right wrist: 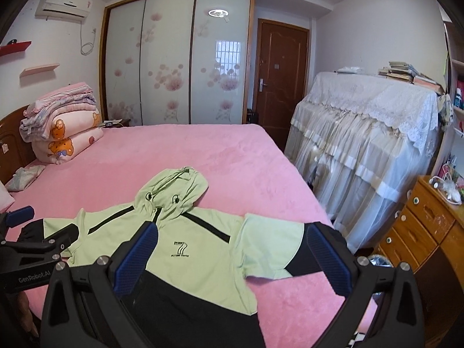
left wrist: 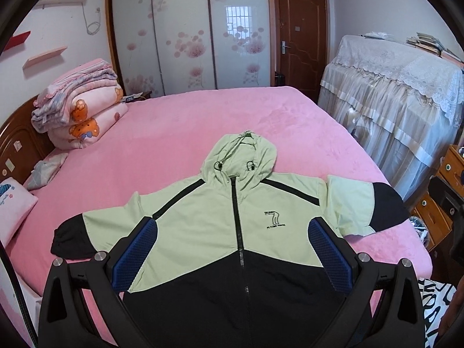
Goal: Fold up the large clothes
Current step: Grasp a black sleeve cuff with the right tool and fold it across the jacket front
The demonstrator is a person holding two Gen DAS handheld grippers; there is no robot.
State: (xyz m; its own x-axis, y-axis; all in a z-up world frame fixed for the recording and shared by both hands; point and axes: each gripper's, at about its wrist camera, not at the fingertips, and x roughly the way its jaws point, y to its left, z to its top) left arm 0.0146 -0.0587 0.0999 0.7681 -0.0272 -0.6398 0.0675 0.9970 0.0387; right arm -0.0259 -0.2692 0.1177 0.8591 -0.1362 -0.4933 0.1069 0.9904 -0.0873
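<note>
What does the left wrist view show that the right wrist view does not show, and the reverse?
Only the left wrist view shows the whole jacket, with both black cuffs, the full zipper and the patterned pillow at the left edge. Only the right wrist view shows the left gripper from outside, open beside the jacket's sleeve, and the wooden drawers clearly. Both views show the pink bed, the folded quilts, the wardrobe, the door and the lace-covered furniture. The right gripper is open too.

1. A home bedroom: a bed (left wrist: 174, 133) with a pink cover and folded quilts (left wrist: 78, 110).
2. A floral sliding-door wardrobe (right wrist: 177, 58), a wall air conditioner (right wrist: 65, 3) and a wooden door (right wrist: 282, 78).
</note>
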